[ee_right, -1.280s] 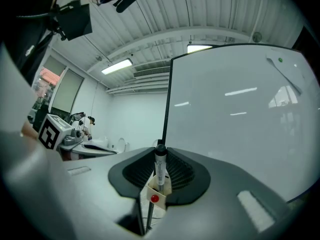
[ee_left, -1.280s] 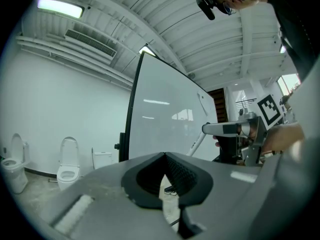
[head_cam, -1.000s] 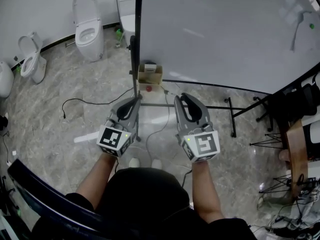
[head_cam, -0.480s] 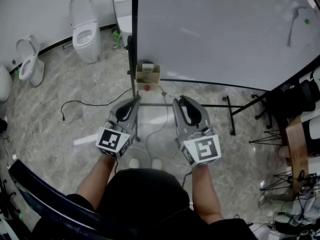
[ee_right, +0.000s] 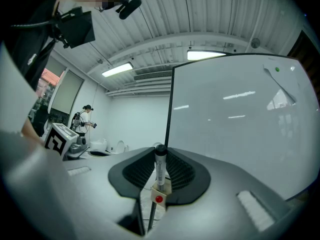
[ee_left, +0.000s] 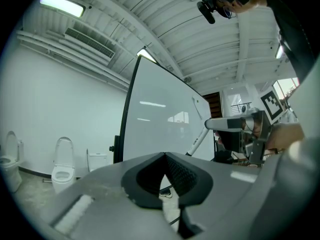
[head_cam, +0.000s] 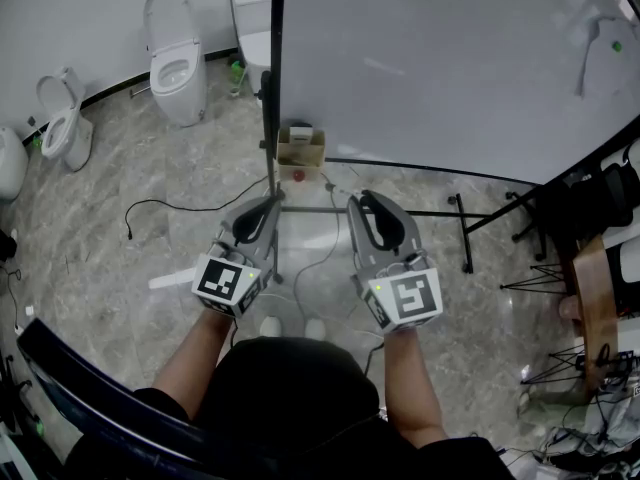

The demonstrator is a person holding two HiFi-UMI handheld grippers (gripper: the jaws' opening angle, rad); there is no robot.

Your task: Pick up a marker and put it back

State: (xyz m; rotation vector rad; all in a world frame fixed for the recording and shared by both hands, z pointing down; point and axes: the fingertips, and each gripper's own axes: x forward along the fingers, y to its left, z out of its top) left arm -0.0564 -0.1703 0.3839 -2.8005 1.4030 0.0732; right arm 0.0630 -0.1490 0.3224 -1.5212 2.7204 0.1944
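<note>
One marker was the whole job, right? So where was it at that moment? (Colleague)

It was in my right gripper (ee_right: 160, 156). Looking along those jaws, I saw them closed partway onto the marker (ee_right: 160, 169). The pads pressed the white barrel from both sides, just below the black cap, which poked up past the tips. It stood upright in the grip. From the head camera I couldn't pick it out at all. (Me)

And the other one? (Colleague)

My left gripper (ee_left: 164, 155) had its jaws drawn together at the tips with nothing between them. I held both level, side by side, facing the whiteboard (head_cam: 450, 68). (Me)

How did you expect the marker to behave? (Colleague)

Light and stiff, I reckoned, so weight was no worry. The barrel looked like smooth plastic, though, and a round, slick thing pinched between two pads could swivel or creep if I squeezed too gently. I judged the barrel the right place to hold. Taking it by the cap would have risked the cap pulling off. (Me)

Where would it go back? (Colleague)

I couldn't tell for certain. My guess was the small cardboard box (head_cam: 300, 150) by the lower corner of the whiteboard. (Me)
</note>
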